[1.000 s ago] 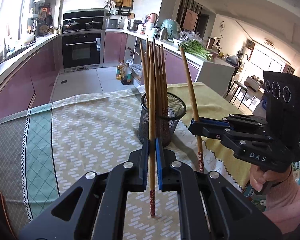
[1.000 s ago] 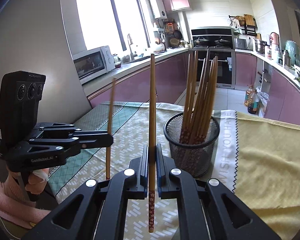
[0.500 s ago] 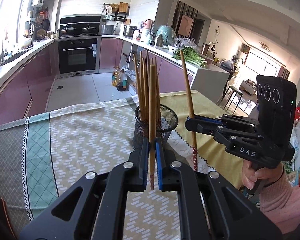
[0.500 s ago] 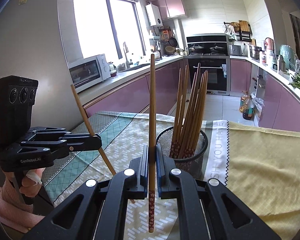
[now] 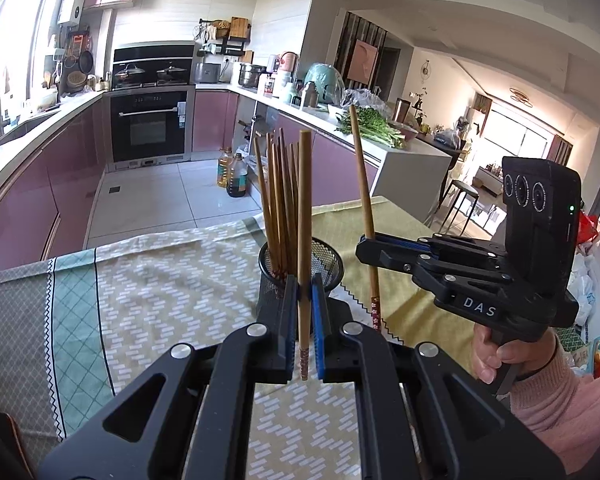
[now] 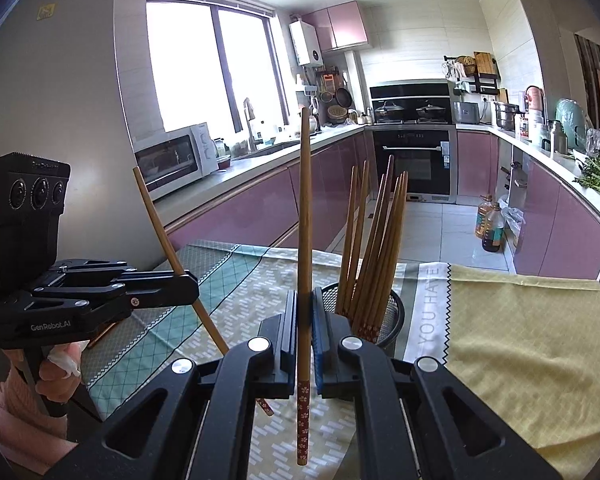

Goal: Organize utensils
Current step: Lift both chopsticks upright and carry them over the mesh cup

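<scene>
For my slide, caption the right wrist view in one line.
Right claw grips a wooden chopstick upright beside the black mesh cup of chopsticks; left claw holds another, tilted.

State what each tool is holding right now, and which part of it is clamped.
Each tool grips one chopstick. The left tool clamps its chopstick low, just above the patterned end. The right tool clamps its chopstick on the lower shaft, above the patterned end.

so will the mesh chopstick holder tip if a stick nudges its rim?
Probably somewhat tippy: the mesh holder looks light, and the tall chopsticks inside lean to one side. It also stands on a tablecloth, so it may slide rather than topple.
</scene>
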{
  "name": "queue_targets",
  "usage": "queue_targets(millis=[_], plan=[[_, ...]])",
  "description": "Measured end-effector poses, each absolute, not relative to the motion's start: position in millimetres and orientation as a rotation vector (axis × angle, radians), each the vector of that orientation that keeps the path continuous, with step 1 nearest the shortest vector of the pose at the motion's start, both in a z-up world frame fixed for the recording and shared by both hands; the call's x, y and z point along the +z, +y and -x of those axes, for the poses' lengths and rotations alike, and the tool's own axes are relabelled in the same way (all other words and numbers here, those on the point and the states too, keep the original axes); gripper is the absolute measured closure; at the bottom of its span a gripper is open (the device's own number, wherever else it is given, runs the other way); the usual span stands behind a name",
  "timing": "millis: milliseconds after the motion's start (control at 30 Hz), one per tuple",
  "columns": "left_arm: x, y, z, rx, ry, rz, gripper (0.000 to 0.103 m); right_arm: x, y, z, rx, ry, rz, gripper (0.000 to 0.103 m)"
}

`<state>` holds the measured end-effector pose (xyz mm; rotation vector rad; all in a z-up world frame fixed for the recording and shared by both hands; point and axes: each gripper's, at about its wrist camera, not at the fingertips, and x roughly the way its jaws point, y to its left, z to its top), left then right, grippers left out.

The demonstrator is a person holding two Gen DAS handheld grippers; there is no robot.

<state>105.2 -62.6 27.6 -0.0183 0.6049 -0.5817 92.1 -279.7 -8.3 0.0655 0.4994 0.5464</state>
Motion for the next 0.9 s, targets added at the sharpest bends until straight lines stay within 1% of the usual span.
queue_targets(millis=[900], plan=[[54.7, -72.0, -114.2, -0.609, 0.544, 0.001, 0.095, 9.6, -274.3, -98.4, 0.547, 0.441, -0.073, 0.097]])
